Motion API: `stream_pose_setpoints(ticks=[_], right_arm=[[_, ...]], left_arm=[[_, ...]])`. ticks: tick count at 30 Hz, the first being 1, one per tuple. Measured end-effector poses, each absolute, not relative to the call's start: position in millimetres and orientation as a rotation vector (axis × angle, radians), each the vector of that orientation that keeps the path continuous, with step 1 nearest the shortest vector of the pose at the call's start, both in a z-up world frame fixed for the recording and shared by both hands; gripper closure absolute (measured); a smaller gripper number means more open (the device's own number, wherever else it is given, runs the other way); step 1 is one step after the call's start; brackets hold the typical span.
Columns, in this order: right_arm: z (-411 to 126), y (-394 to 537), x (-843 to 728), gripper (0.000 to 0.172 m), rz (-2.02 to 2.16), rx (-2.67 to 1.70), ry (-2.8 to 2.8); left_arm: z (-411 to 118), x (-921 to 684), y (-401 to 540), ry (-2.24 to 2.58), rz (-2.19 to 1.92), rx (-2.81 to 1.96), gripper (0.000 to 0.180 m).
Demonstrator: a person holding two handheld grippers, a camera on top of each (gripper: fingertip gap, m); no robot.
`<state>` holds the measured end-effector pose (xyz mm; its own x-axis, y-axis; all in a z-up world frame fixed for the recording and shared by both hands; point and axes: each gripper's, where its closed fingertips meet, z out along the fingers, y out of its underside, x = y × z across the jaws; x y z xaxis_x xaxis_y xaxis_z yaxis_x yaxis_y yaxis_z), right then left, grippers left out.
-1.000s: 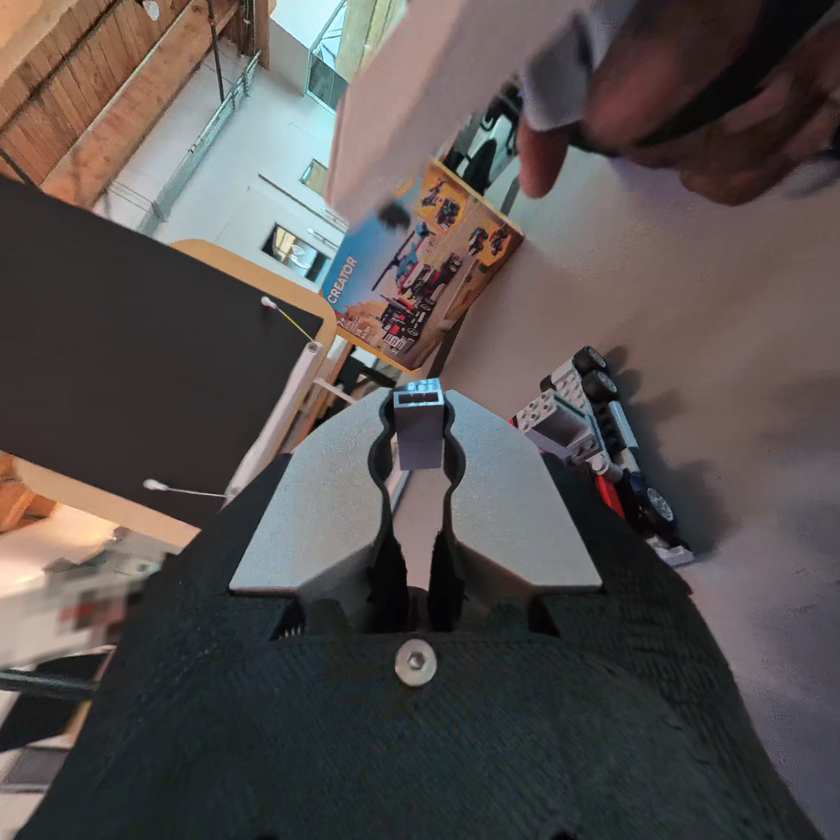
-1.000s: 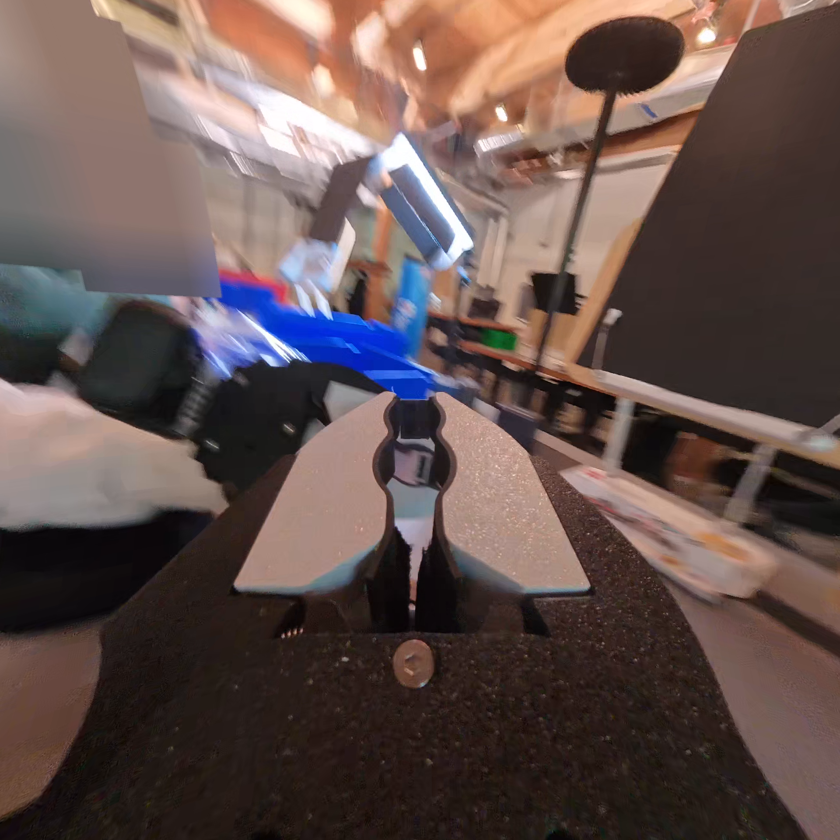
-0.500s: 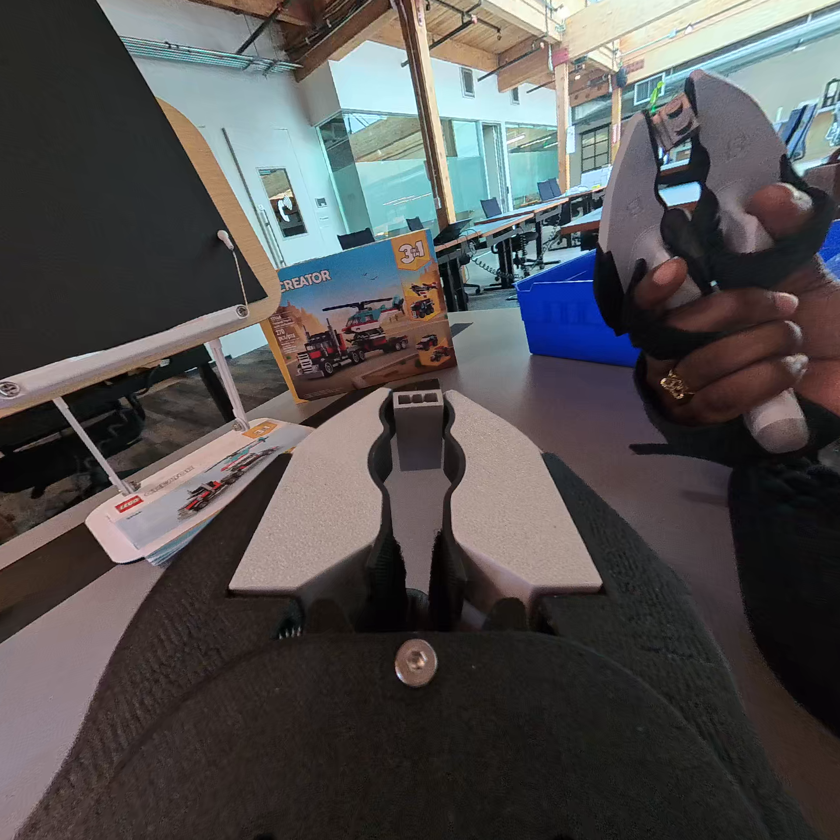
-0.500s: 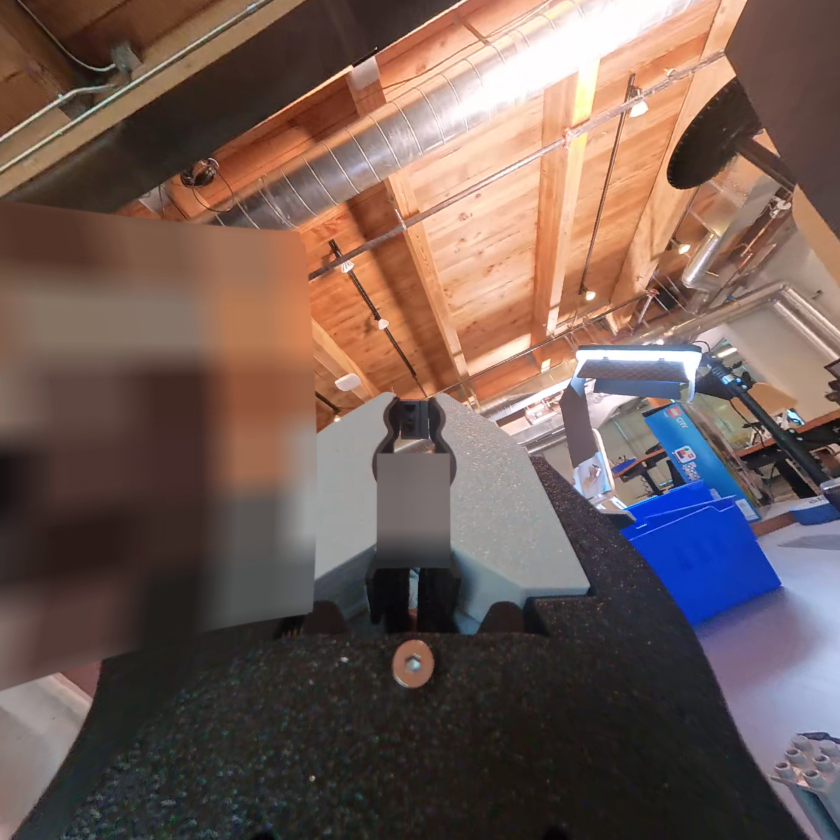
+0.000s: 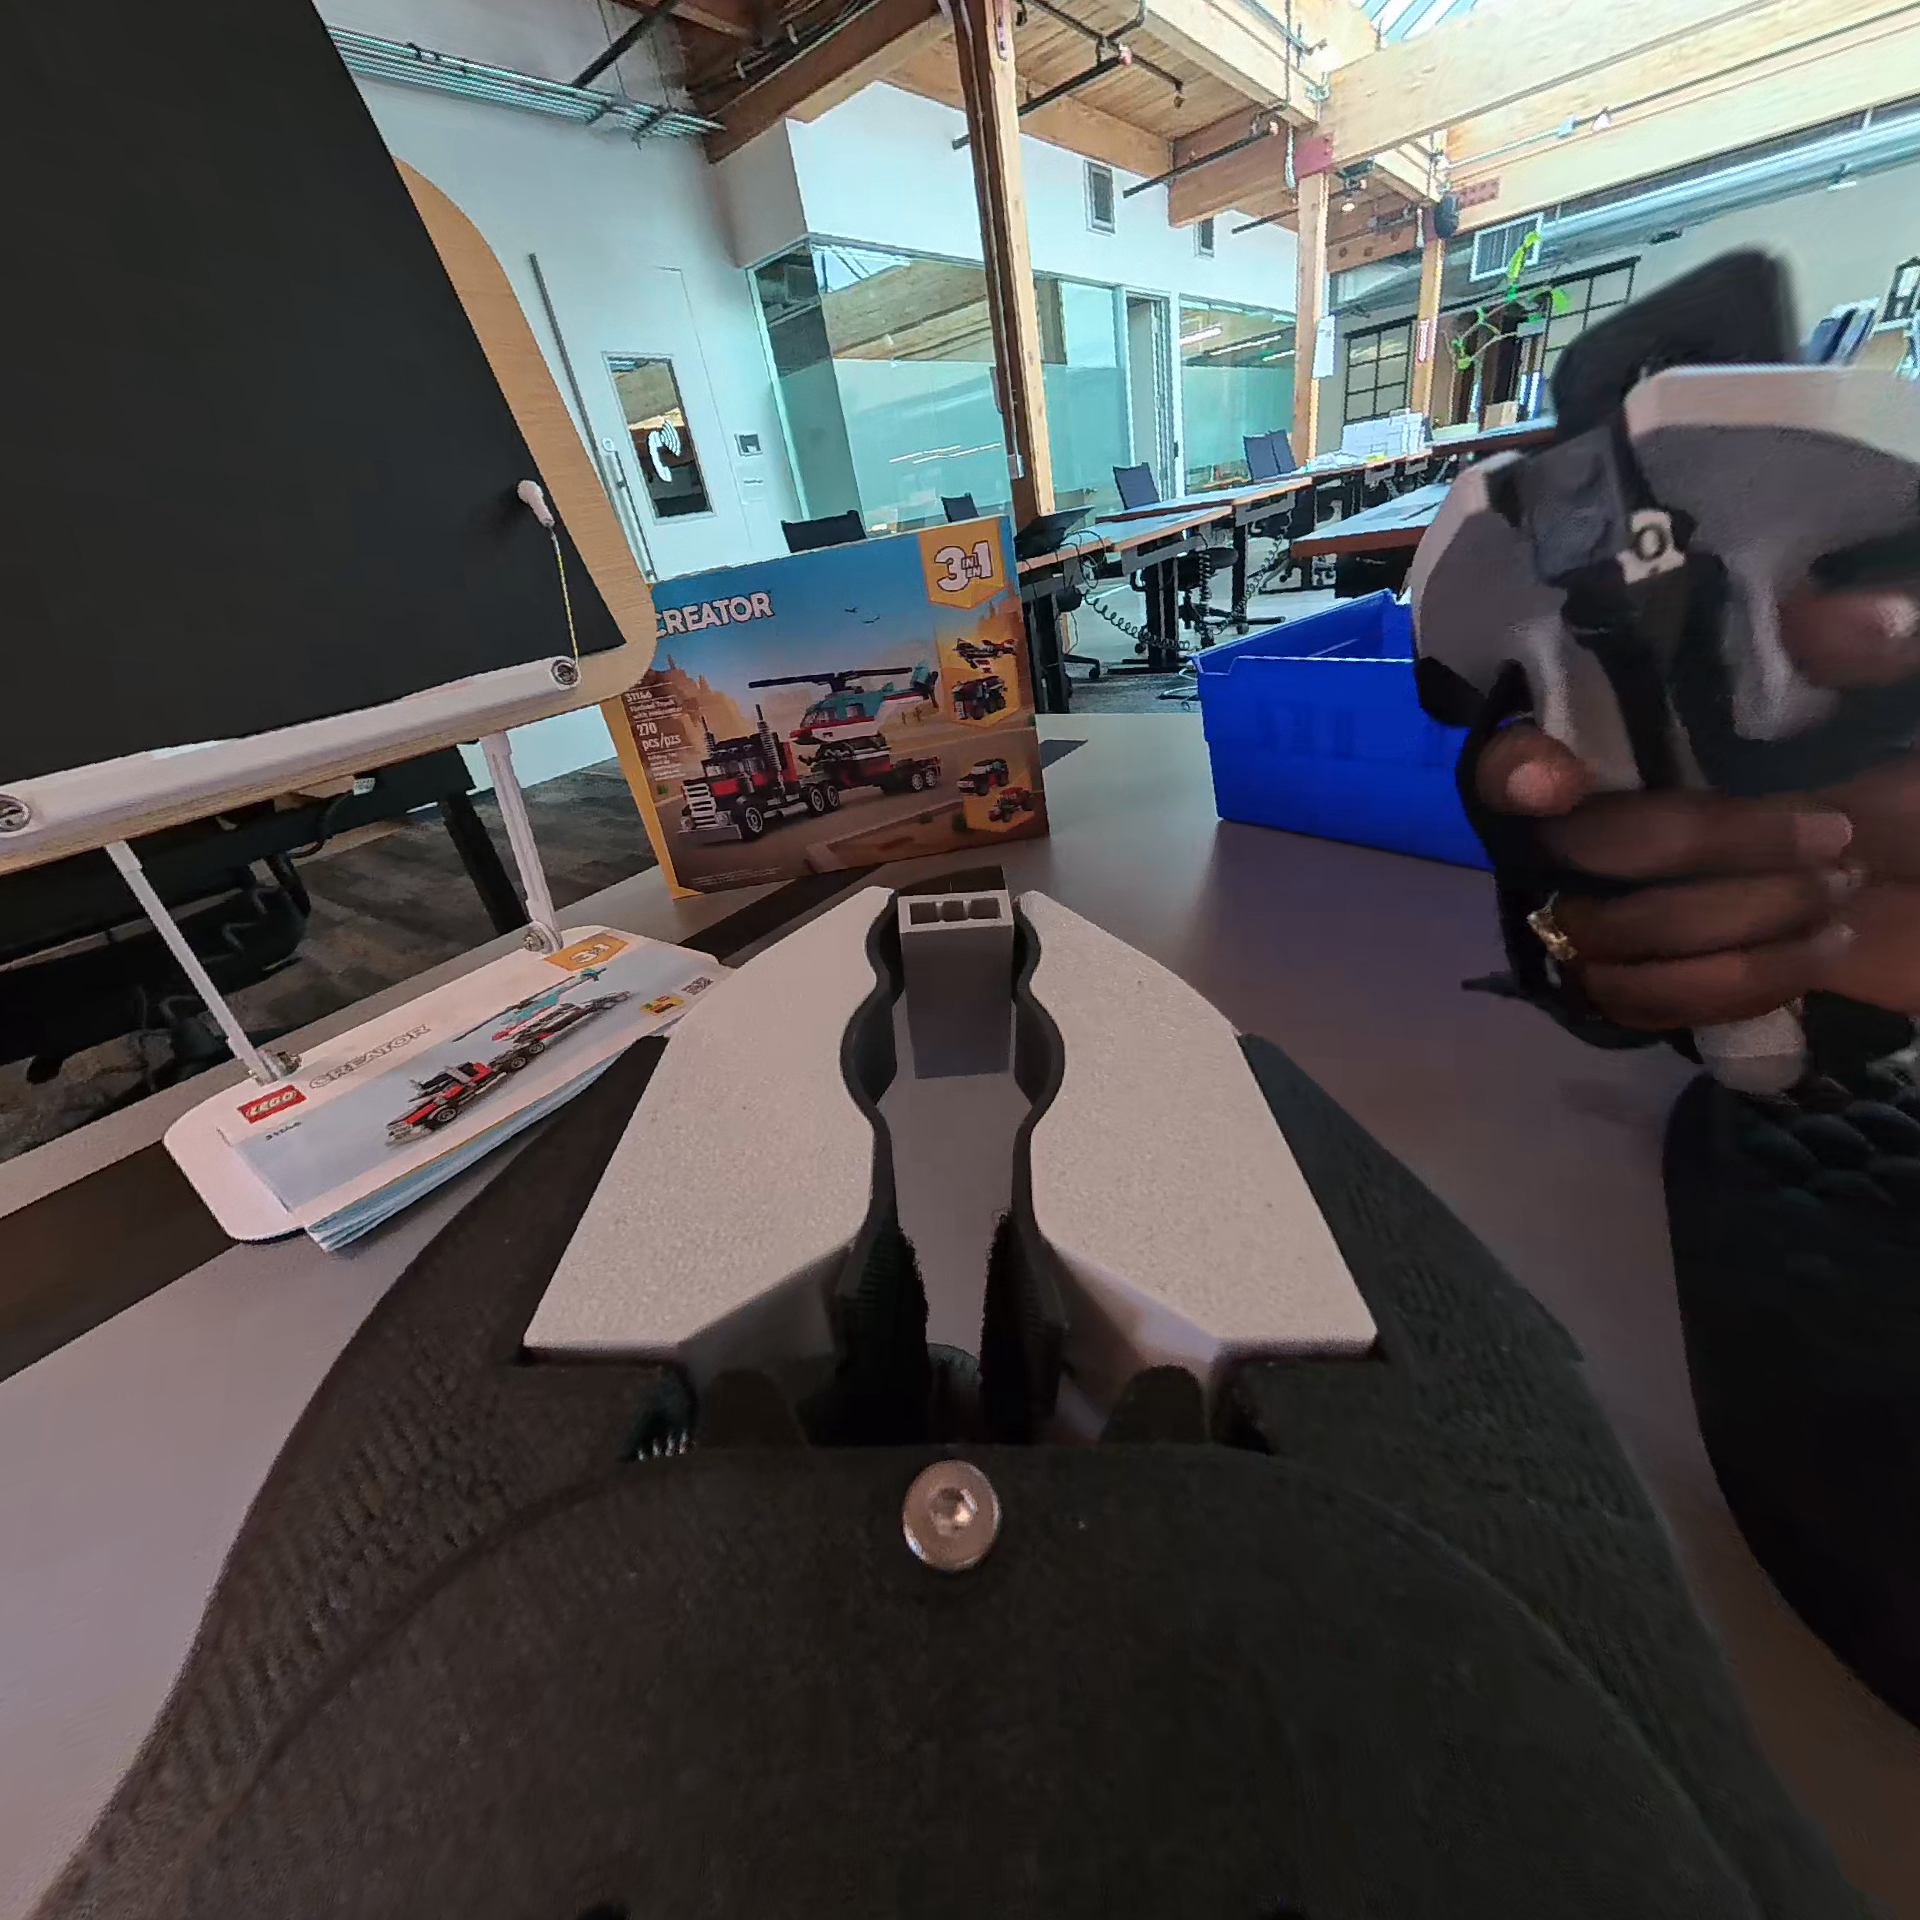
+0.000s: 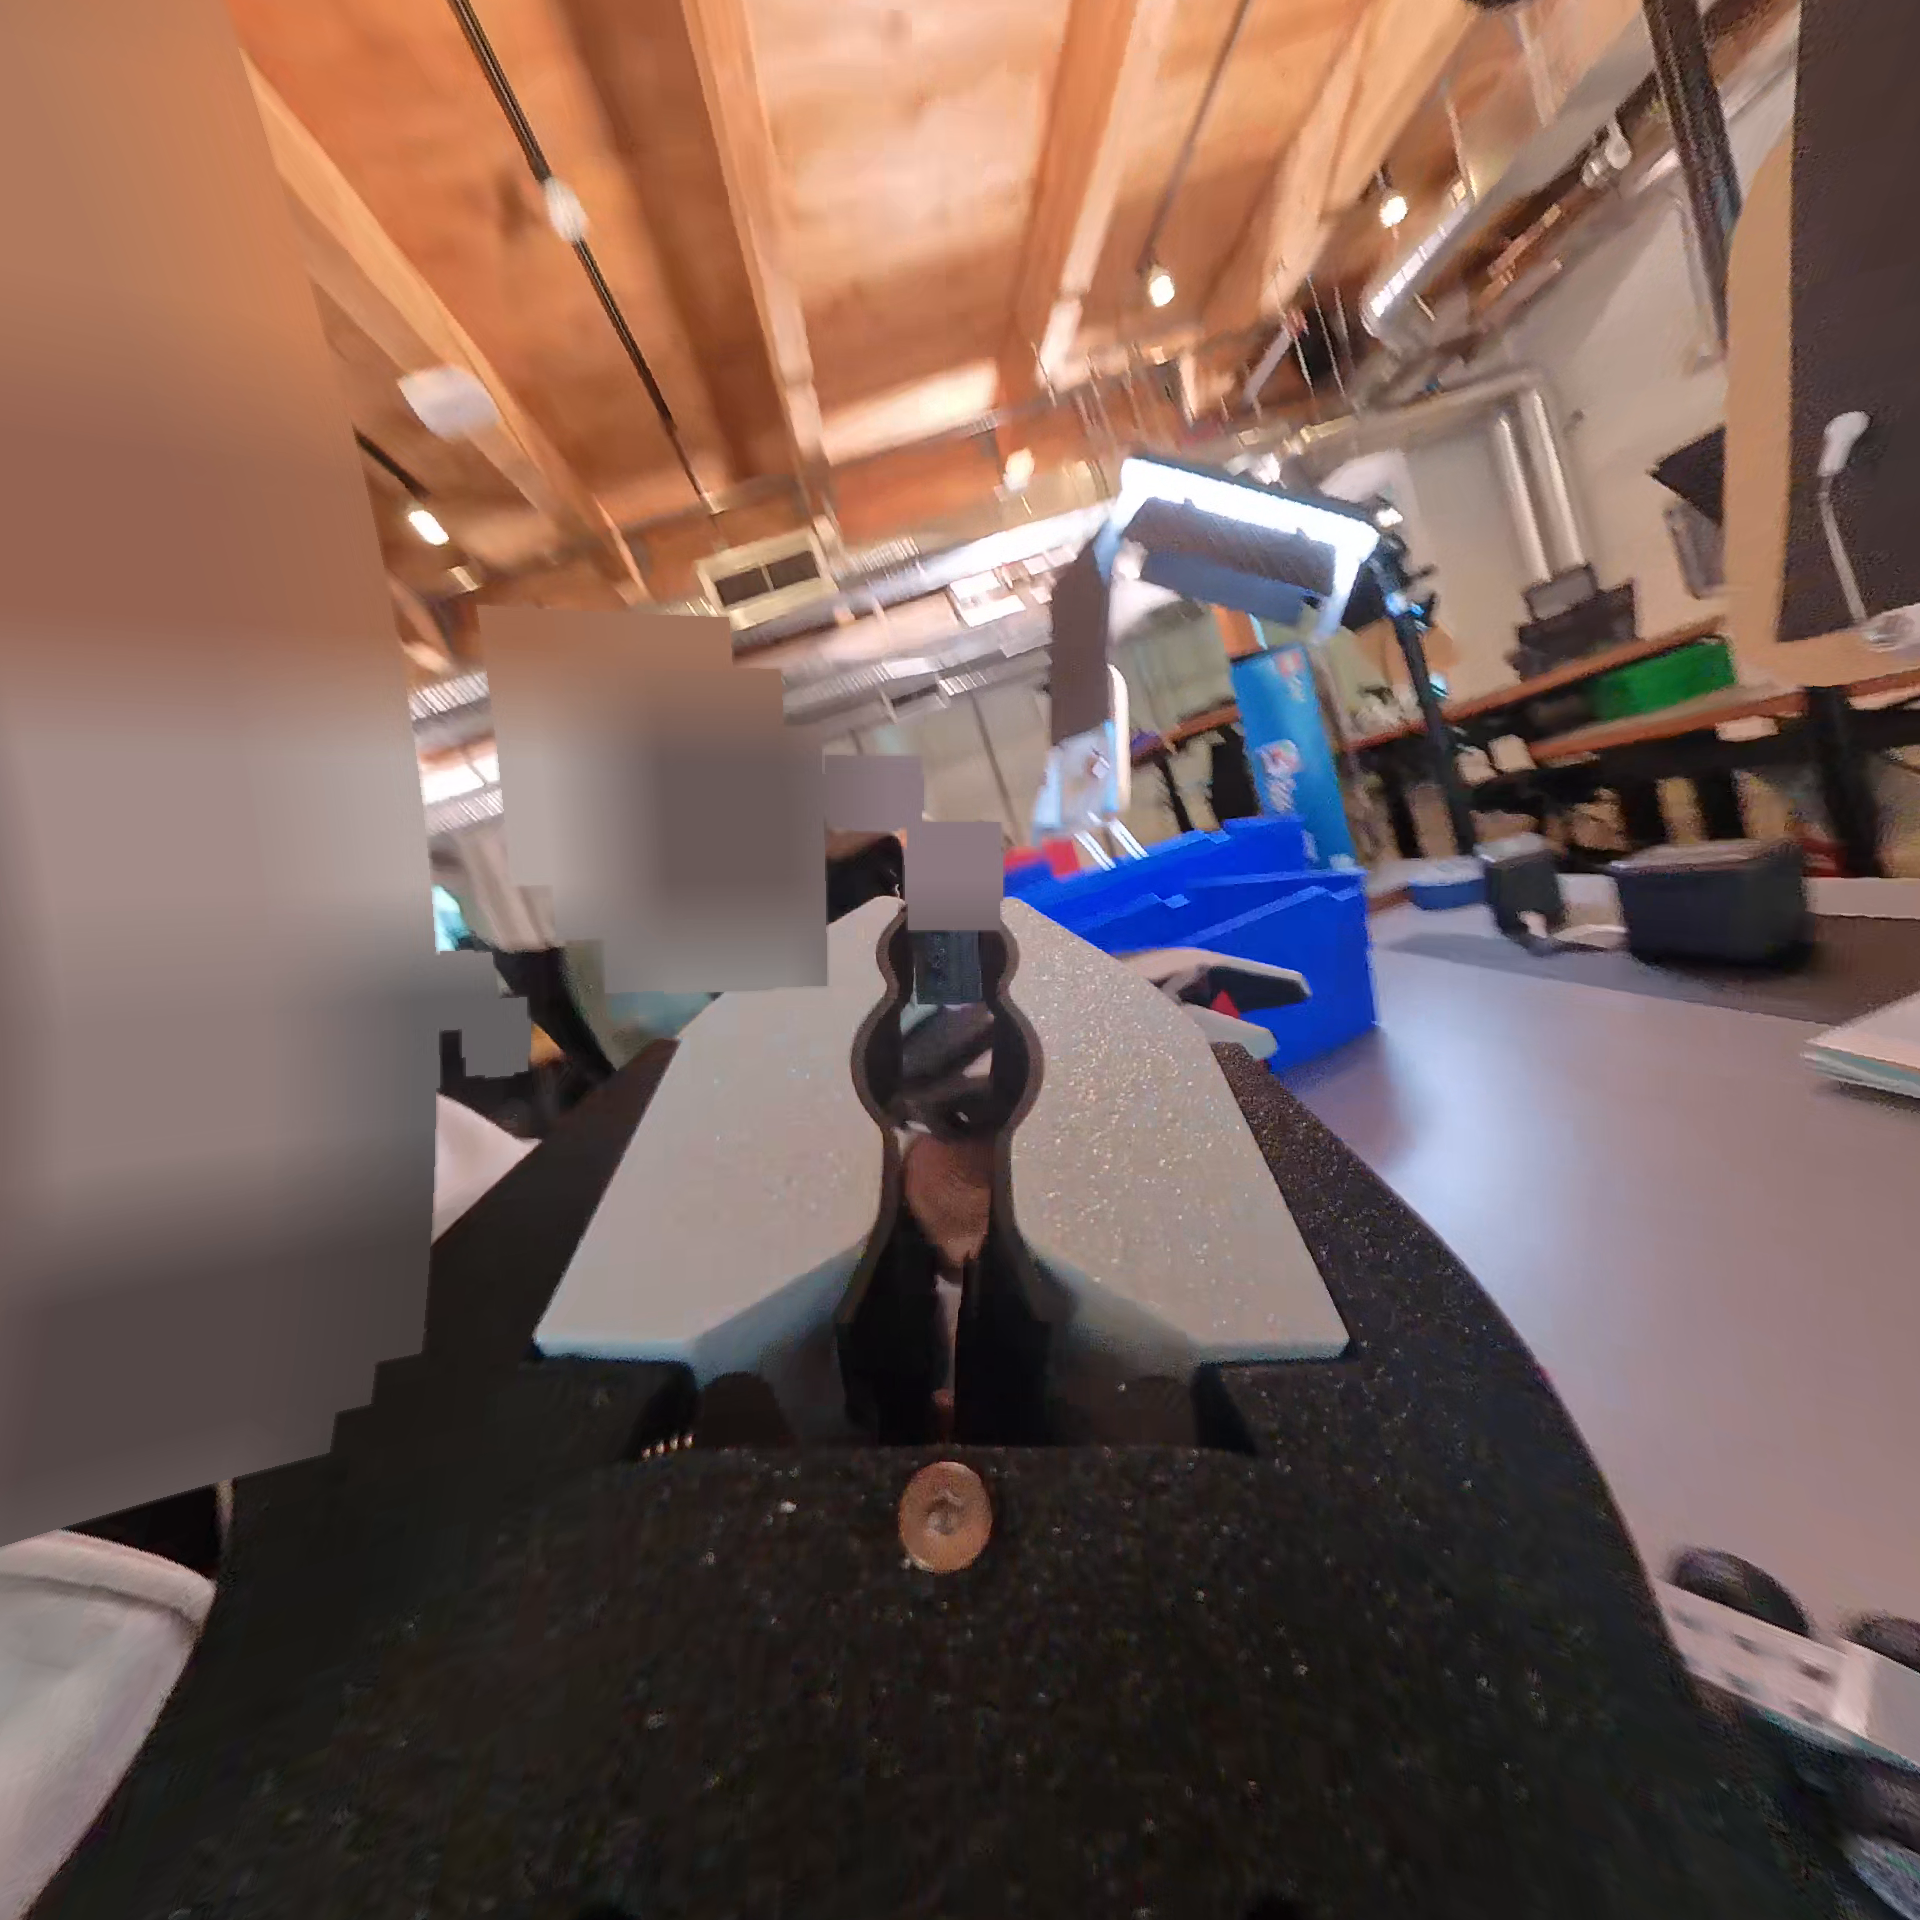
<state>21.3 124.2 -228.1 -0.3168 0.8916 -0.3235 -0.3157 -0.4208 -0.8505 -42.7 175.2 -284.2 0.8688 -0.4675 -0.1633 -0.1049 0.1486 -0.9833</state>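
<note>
Left gripper (image 5: 954, 940), frame centre, had its jaws clamped on a small grey rectangular plastic brick (image 5: 954, 977), hollow underside w/ three cells facing the camera, held above the grey surface (image 5: 1299, 935). Behind it: colourful toy-set box (image 5: 831, 707); instruction booklet (image 5: 436, 1070) lower left; blue plastic bin (image 5: 1340, 727) right. Right gripper (image 6: 948, 971) jaws pinched a small dark grey piece (image 6: 948, 971), partly hidden by blur.

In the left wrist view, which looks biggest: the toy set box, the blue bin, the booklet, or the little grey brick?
1. Toy set box
2. Booklet, though it lies flat and nearer the camera, so these two are close
3. Blue bin, partly hidden by a hand
4. Grey brick, between the left gripper's fingers
</note>
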Motion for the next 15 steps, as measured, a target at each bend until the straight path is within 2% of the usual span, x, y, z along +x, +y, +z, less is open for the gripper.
stream_pose_setpoints(ticks=[1, 4, 8, 12, 15], right_arm=[[-230, 124, 19, 0.161, 1.765, -1.073, -0.92], [-227, 136, 22, 0.161, 1.464, -1.158, -1.032], [-198, 169, 65, 0.16, 1.033, -1.259, -1.091], [-181, 220, 163, 0.16, 0.538, -1.436, -0.883], [-192, 244, 244, 0.16, 0.306, -1.592, -0.676]], left_arm=[[-284, -43, 175, 0.493, -0.272, -1.413, 0.163], [-285, -45, 176, 0.486, -0.263, -1.414, 0.163], [-284, -46, 177, 0.474, -0.271, -1.413, 0.163], [-285, -46, 177, 0.489, -0.247, -1.411, 0.163], [-285, -44, 178, 0.487, -0.264, -1.414, 0.163]])
